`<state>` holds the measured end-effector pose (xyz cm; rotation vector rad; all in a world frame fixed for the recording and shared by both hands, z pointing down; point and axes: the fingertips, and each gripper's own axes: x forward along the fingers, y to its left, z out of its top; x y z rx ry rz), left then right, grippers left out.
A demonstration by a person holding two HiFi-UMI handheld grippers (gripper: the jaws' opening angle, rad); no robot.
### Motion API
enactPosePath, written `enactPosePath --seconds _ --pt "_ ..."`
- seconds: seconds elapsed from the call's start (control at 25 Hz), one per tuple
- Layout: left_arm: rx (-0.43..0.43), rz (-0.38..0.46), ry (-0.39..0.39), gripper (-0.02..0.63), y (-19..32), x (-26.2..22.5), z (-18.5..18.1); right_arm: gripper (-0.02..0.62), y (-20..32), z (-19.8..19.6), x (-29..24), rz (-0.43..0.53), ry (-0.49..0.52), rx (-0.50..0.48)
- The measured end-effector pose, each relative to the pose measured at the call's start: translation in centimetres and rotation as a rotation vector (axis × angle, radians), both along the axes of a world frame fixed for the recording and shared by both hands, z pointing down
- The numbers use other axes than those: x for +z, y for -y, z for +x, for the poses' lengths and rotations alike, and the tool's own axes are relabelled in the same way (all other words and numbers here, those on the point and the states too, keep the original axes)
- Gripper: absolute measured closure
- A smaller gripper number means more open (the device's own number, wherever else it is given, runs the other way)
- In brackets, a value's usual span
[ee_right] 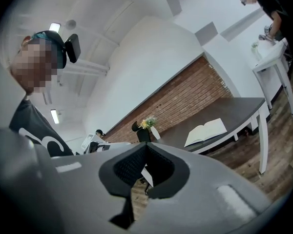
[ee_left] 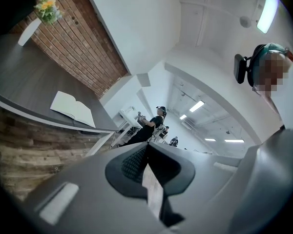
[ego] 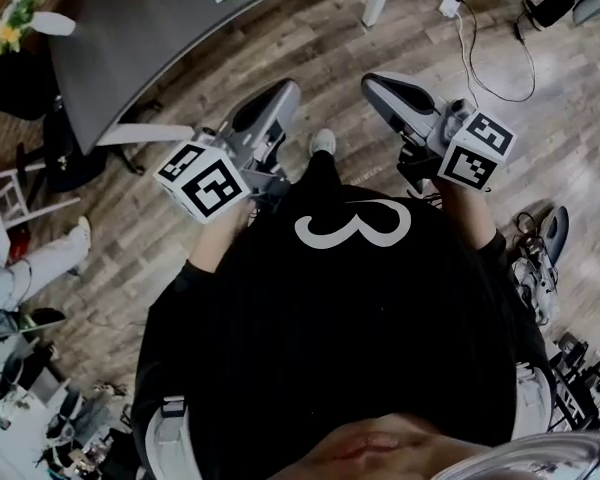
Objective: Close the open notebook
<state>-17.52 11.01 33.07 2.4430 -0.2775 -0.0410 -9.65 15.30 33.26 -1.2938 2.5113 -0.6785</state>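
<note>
The brown wood floor fills most of the head view. A big dark table stands at the upper left of that view, and a red brick wall runs behind it in the left gripper view.

A person in a black shirt with a white 3 on it stands in the middle of the head view, well apart from the table. The person holds 2 grippers, 1 in each hand, and both point level, out in front of the body.

The left gripper is at the upper middle of the head view, with its marker cube lower and to the left. Its 2 jaws are pressed together and nothing is between them. The right gripper is just to the right of it, with its own cube at the right. Its jaws are also closed, with nothing in them.

The open notebook lies flat on the table with its white pages up. It is at the middle left of the left gripper view and right of the middle in the right gripper view. It is far from both grippers.

A small white vase of yellow flowers stands at the far end of the table, at the upper left of the left gripper view.
</note>
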Motion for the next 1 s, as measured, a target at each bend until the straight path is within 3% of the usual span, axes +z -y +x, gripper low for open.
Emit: enactPosePath --seconds 0.64,0.8,1.0 --pt "-0.063 -0.102 -0.017 0.6 20.9 1.4 4.5 0.594 19.6 6.0 0.2 -0.09 -0.018 -0.004" --pt "-0.074 -0.118 -0.042 0.6 22.2 1.0 4.6 0.594 20.8 6.8 -0.7 -0.053 -0.037 0.009" --pt "-0.075 -0.038 -0.049 0.601 22.0 -0.2 5.5 0.594 21.0 7.0 -0.7 -0.024 -0.029 -0.006"
